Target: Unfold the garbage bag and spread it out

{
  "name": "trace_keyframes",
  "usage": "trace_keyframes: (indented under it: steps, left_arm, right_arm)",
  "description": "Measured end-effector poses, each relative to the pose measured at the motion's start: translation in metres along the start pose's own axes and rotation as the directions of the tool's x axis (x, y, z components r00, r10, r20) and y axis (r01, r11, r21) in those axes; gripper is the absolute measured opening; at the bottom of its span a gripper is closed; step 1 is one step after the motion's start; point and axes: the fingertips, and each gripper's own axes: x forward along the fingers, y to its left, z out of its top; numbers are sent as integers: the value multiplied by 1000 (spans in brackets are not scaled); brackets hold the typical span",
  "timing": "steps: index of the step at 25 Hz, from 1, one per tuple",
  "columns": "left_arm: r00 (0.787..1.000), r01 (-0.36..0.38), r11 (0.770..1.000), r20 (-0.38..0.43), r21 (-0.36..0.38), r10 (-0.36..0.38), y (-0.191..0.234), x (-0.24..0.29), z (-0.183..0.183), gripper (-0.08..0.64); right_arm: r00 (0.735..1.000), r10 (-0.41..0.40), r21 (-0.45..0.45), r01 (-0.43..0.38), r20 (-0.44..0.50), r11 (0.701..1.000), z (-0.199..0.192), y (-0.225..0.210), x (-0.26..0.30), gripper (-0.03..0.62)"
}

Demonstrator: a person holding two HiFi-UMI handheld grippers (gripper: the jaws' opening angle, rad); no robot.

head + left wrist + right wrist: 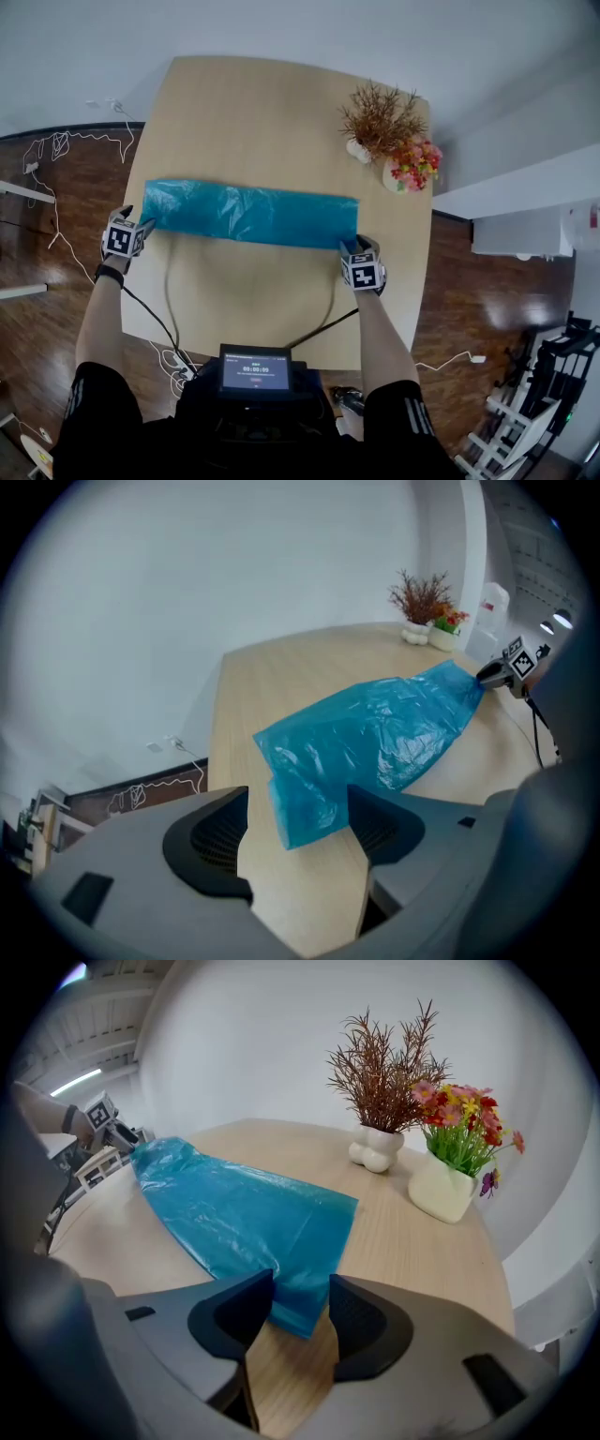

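A blue garbage bag [248, 214] lies flat as a long strip across the wooden table [262, 103]. My left gripper [143, 226] is at the bag's left end. In the left gripper view its jaws [298, 803] stand wide apart, and the bag's folded corner [305, 808] lies on the table between them, ungripped. My right gripper [354, 247] is at the right end. In the right gripper view [300, 1293] the bag's near corner [295, 1302] lies in the gap between the pads, which do not press on it. The bag [239, 1208] stretches off toward the other gripper.
A dried brown plant in a white vase [375, 122] and a pot of pink and red flowers [412, 169] stand at the table's far right, close behind the bag's right end. A screen device [255, 370] sits at the near edge. Cables lie on the floor at left.
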Motion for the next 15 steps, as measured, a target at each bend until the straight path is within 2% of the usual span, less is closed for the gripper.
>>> trace_keyframes:
  steps: [3, 5, 7, 9, 12, 15]
  left_arm:
    - [999, -34, 998, 16, -45, 35, 17, -9, -2, 337]
    - [995, -53, 998, 81, -21, 55, 20, -17, 13, 336]
    - [988, -41, 997, 150, 65, 31, 5, -23, 40, 333]
    - [982, -13, 983, 189, 182, -22, -22, -25, 73, 327]
    - [974, 24, 938, 205, 346, -100, -62, -12, 113, 261]
    - [971, 106, 865, 139, 490, -197, -104, 10, 138, 245]
  right_arm:
    - [1000, 3, 2, -3, -2, 1000, 0, -1, 1, 216]
    - [1000, 8, 2, -8, -5, 1000, 1, 0, 1, 216]
    - [1000, 10, -7, -10, -10, 1000, 0, 0, 0, 216]
    - [1000, 10, -15, -10, -13, 1000, 0, 0, 0, 216]
    - [1000, 13, -13, -13, -10, 1000, 0, 0, -1, 216]
    - [1000, 15, -10, -15, -6, 1000, 1, 0, -1, 216]
